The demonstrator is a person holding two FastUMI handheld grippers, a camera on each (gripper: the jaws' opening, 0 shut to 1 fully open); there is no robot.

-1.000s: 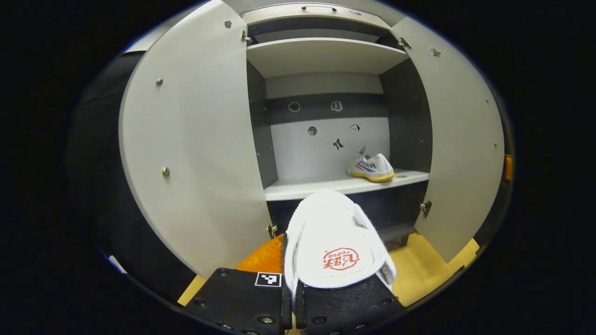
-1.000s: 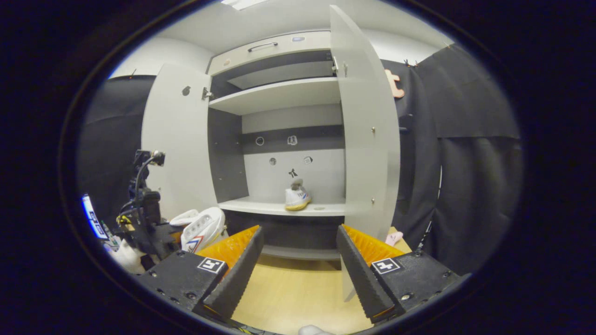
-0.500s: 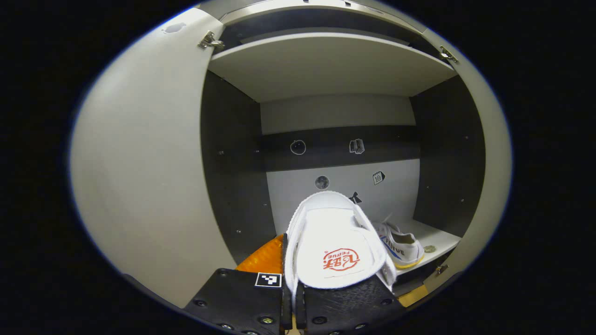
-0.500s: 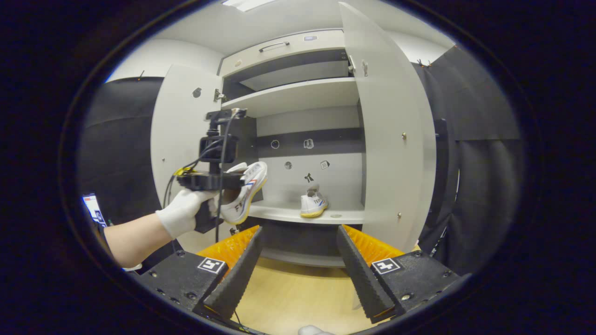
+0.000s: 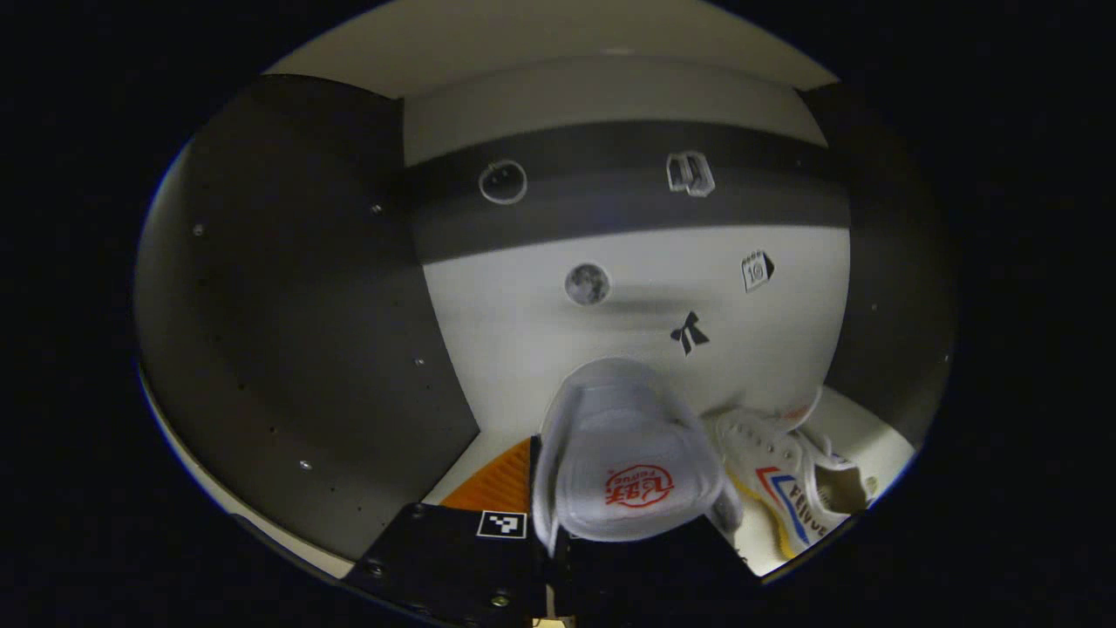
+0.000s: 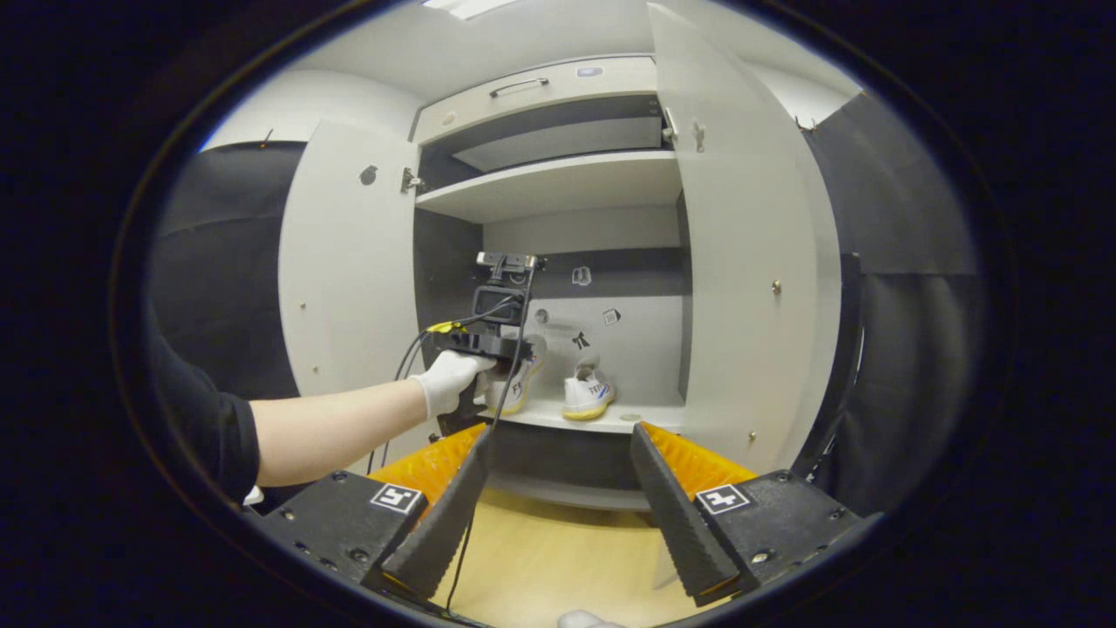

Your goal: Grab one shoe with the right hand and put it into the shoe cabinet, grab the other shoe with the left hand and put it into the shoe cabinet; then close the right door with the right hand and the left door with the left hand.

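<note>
L gripper [image 5: 549, 558]: black fingers pressed tight together on the heel rim of a white shoe [image 5: 623, 453], red logo on its insole facing the camera, toe pointing at the cabinet's back wall. The held shoe is inside the lower compartment, above the shelf [image 5: 859, 427]. Just beside it, to the right in the left gripper view, sits the second shoe [image 5: 789, 484]: white w/ red-blue stripes and a yellow sole edge, lying on the shelf. Can't tell if the two touch.

Back wall [image 5: 523, 314] is light grey w/ a dark band across it and several small stickers [image 5: 587, 283]. Dark side panel to the left, w/ small holes.

R gripper [image 6: 558, 501]: fingers spread wide apart, nothing between them, orange ribbed backs visible. It hangs over a pale wood floor [image 6: 558, 558], well apart from the shoe cabinet [image 6: 558, 183].

In the right gripper view both doors stand open: left door [image 6: 344, 262], right door [image 6: 750, 262]. An upper shelf sits above the lower compartment, drawer front w/ handle at the top. A gloved hand [image 6: 446, 384] w/ bare forearm and dark sleeve reaches in, holding the L gripper at the compartment's left part; cables trail from it. Black cloth hangs either side of the cabinet; white wall and ceiling light above.
</note>
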